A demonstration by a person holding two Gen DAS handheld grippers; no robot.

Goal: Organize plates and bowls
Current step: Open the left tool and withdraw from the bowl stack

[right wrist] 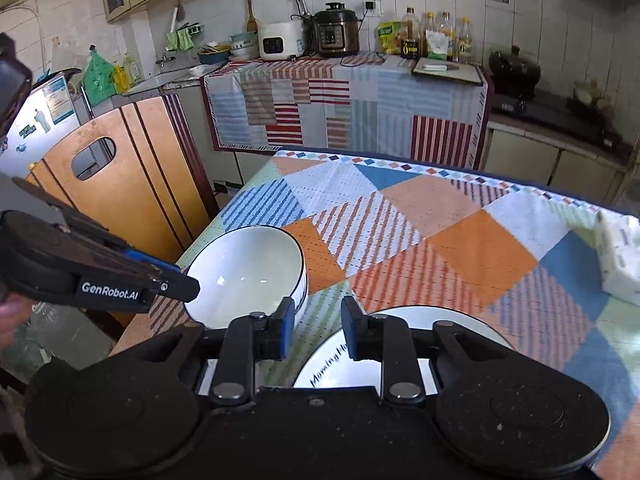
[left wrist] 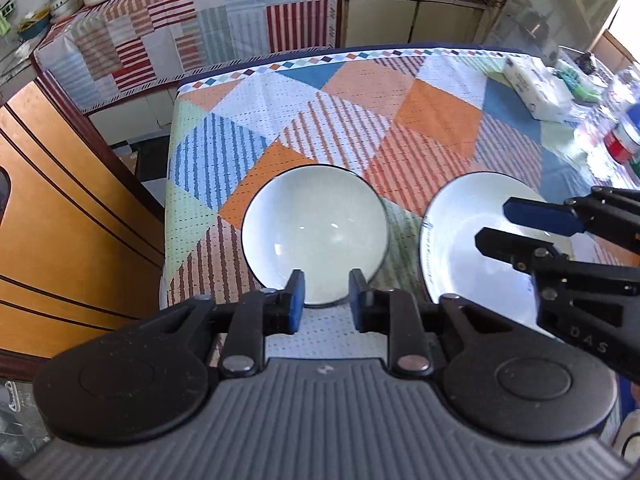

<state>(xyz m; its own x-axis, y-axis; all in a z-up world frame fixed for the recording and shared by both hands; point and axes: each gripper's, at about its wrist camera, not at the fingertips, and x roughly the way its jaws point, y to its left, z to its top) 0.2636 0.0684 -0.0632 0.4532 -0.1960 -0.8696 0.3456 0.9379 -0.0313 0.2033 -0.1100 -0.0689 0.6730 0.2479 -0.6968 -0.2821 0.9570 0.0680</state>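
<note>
A white bowl [left wrist: 314, 236] with a dark rim sits on the patterned tablecloth near the table's left edge; it also shows in the right wrist view [right wrist: 248, 276]. A white plate [left wrist: 476, 248] with dark lettering lies to its right, also in the right wrist view [right wrist: 340, 364]. My left gripper [left wrist: 326, 300] is open and empty, its jaws either side of the bowl's near rim. My right gripper [right wrist: 316, 328] is open and empty, above the plate's left rim; in the left wrist view [left wrist: 496, 220] it hovers over the plate.
A white tissue pack [left wrist: 536, 88] and jars [left wrist: 622, 136] lie at the table's right side. A wooden chair back [right wrist: 120, 176] stands left of the table. A counter with a rice cooker [right wrist: 280, 40] and bottles is behind.
</note>
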